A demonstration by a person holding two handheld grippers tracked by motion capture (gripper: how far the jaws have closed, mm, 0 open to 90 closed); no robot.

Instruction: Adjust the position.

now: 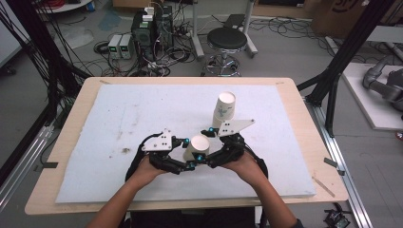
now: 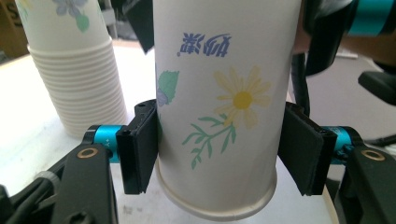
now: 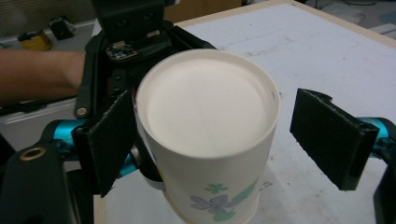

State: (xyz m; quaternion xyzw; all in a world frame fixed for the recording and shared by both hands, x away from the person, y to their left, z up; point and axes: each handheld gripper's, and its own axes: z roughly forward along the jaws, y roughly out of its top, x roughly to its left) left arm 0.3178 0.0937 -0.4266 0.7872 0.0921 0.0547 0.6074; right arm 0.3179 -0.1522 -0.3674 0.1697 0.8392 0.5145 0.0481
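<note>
Near the front middle of the white mat [image 1: 119,123], an upside-down paper cup [image 1: 196,147] stands between the two grippers, its flat base facing up and its rolled rim down on the mat. It carries a yellow daisy, green leaves and blue lettering, all inverted in the left gripper view [image 2: 224,93]. The left gripper [image 1: 183,153] straddles the cup low down: in its own view one black pad touches the cup's wall while the other stands just clear, so the jaws are spread and not squeezing it. The right gripper [image 1: 207,145] comes at the cup from the other side; in the right gripper view one pad lies close against the cup [image 3: 210,126] and the other is well apart from it, so its jaws are also parted, gripping nothing. A person's hands hold both tools from the near edge of the wooden table [image 1: 304,123]. Behind and to the right stands a stack of inverted paper cups [image 1: 223,110], also seen beside the single cup in the left gripper view [image 2: 77,74]. Beyond the table a round black stool [image 1: 227,40] and tangled electronics [image 1: 152,28] sit on the floor.
</note>
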